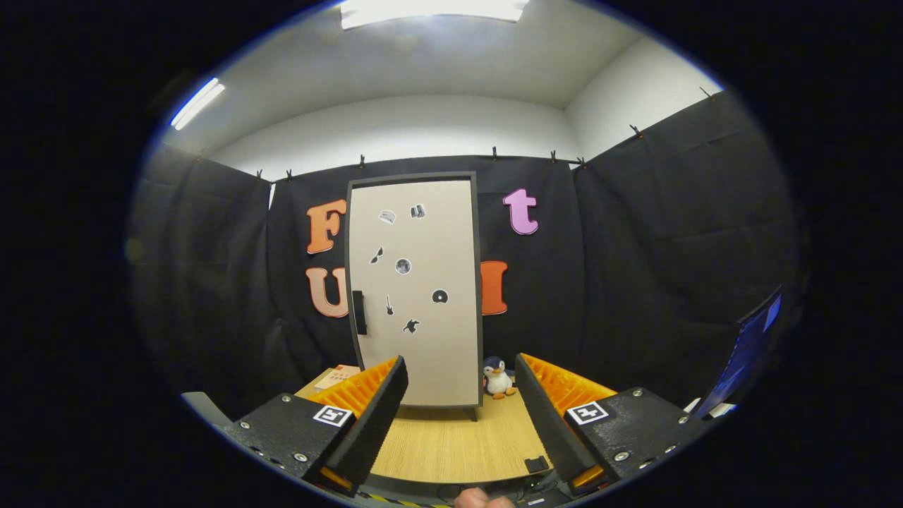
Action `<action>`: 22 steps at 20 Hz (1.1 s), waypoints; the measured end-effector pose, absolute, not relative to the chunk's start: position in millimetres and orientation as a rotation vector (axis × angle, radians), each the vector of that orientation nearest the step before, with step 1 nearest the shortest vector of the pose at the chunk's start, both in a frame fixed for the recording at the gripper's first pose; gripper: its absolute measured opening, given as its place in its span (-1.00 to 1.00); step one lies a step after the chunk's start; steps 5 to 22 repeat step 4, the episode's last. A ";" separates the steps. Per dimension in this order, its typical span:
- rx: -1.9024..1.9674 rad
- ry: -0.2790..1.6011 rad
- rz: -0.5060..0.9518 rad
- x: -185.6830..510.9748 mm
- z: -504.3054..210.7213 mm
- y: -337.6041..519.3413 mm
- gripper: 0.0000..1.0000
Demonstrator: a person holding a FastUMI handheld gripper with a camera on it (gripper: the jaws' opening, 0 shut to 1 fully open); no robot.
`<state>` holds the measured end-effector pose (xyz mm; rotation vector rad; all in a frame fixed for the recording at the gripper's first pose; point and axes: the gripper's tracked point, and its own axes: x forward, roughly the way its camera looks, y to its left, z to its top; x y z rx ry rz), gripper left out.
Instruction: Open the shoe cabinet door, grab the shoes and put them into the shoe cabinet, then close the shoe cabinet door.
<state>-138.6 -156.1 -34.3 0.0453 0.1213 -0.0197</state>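
Note:
A tall beige shoe cabinet (416,289) stands upright at the far side of a wooden table (451,444), its door shut. A dark handle (359,311) sits on the door's left edge, and small dark stickers dot the front. My gripper (460,374) is open, well short of the cabinet, with nothing between its fingers. The cabinet's lower part shows through the gap between the fingertips.
A small penguin plush (499,379) sits beside the cabinet's right foot. A flat book or box (337,376) lies at its left. A tilted screen (749,346) stands at the right. Part of a hand (481,499) shows below the table's near edge.

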 end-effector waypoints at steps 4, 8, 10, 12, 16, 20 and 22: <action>0.045 0.121 -0.041 -138.1 -37.3 -166.1 0.90; 0.045 0.121 -0.041 -138.1 -37.3 -166.1 0.90; 0.045 0.121 -0.041 -138.1 -37.3 -166.1 0.90; 0.045 0.121 -0.041 -138.1 -37.3 -166.1 0.90; 0.045 0.121 -0.041 -138.1 -37.3 -166.1 0.90; 0.045 0.121 -0.041 -138.1 -37.3 -166.1 0.90; 0.045 0.121 -0.041 -138.1 -37.3 -166.1 0.90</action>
